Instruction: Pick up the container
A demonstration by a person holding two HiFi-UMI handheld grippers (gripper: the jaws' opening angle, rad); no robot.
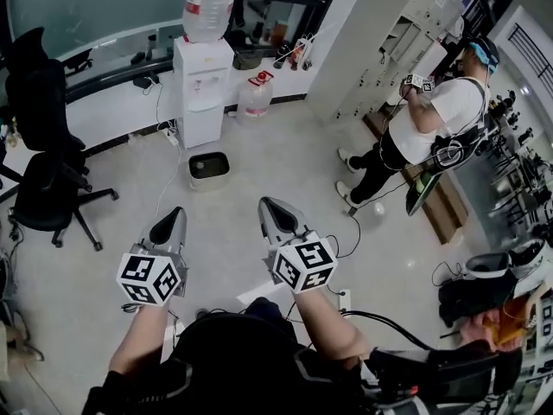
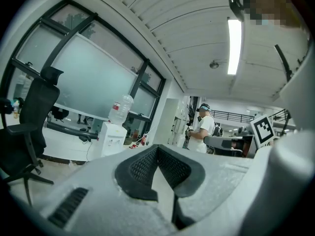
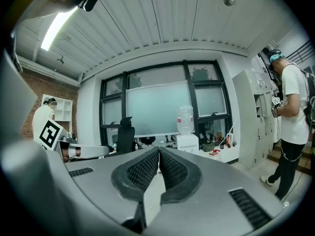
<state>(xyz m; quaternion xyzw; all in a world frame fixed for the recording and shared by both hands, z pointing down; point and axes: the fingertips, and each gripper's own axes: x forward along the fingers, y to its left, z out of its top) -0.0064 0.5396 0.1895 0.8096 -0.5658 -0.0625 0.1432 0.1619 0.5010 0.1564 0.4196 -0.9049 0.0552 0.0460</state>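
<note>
In the head view a small dark container (image 1: pixel 208 168) with a pale inside stands on the floor in front of a white water dispenser (image 1: pixel 203 85). Both grippers are held side by side over the floor, well short of it and pointing toward it. My left gripper (image 1: pixel 177 215) is shut with nothing between its jaws; the left gripper view shows its black pads (image 2: pixel 142 167) meeting at the tip. My right gripper (image 1: pixel 269 204) is also shut and empty, its pads (image 3: pixel 143 170) pressed together. The container is not seen in either gripper view.
A black office chair (image 1: pixel 43 171) stands at the left. A water jug (image 1: pixel 256 93) sits on the floor beside the dispenser. A person in a white shirt (image 1: pixel 432 119) stands at the right by lockers. Cables and a power strip (image 1: pixel 344 299) lie near my feet.
</note>
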